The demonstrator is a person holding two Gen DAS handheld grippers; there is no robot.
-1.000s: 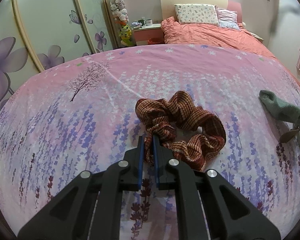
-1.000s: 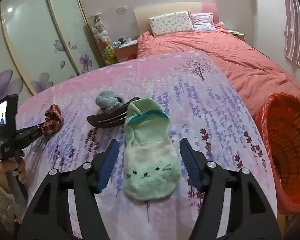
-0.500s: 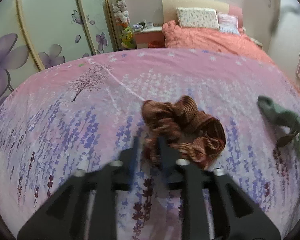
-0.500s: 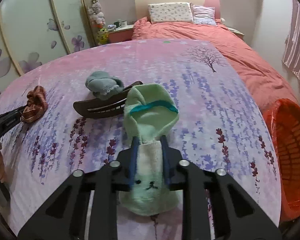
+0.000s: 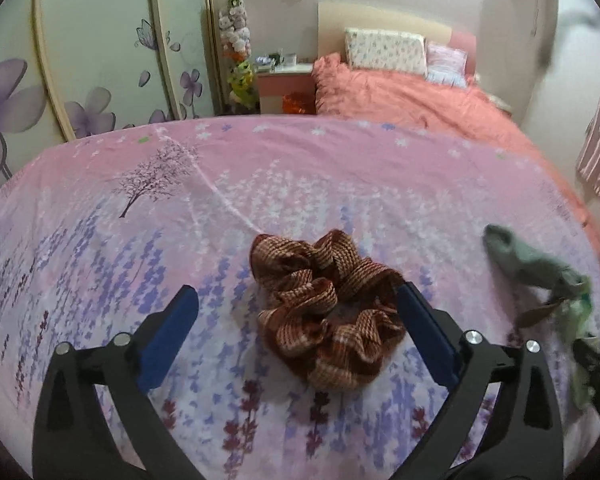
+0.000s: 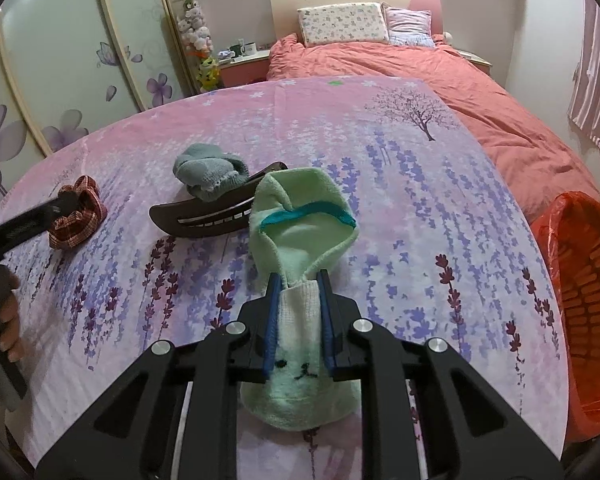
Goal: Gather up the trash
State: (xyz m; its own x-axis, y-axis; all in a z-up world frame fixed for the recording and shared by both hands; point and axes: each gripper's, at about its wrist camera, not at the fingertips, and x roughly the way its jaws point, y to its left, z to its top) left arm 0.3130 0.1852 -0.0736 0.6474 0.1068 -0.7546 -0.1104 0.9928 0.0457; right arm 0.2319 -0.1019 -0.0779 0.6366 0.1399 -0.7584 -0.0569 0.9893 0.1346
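Note:
A brown-and-cream striped scrunchie point(image 5: 324, 312) lies on the pink lavender-print cloth point(image 5: 260, 184). My left gripper point(image 5: 296, 290) straddles it with its jaws opening wide and the blue pads point(image 5: 172, 332) off the fabric. In the right wrist view the scrunchie point(image 6: 80, 216) sits far left with the left gripper's fingers point(image 6: 48, 212) at it. My right gripper point(image 6: 298, 280) is shut on a pale green sock point(image 6: 300, 216) with a small face on its toe, bunching the sock's middle between the pads.
A grey-green sock point(image 6: 208, 170) rests on a dark brown hair clip point(image 6: 204, 220) just left of the green sock. An orange basket with a red liner point(image 6: 580, 300) stands off the cloth's right edge. A bed with a coral duvet point(image 6: 440, 80) lies behind.
The left gripper let go of the scrunchie and spread its jaws wide around it. The right gripper shut on the green sock's middle and moved in closer over it.

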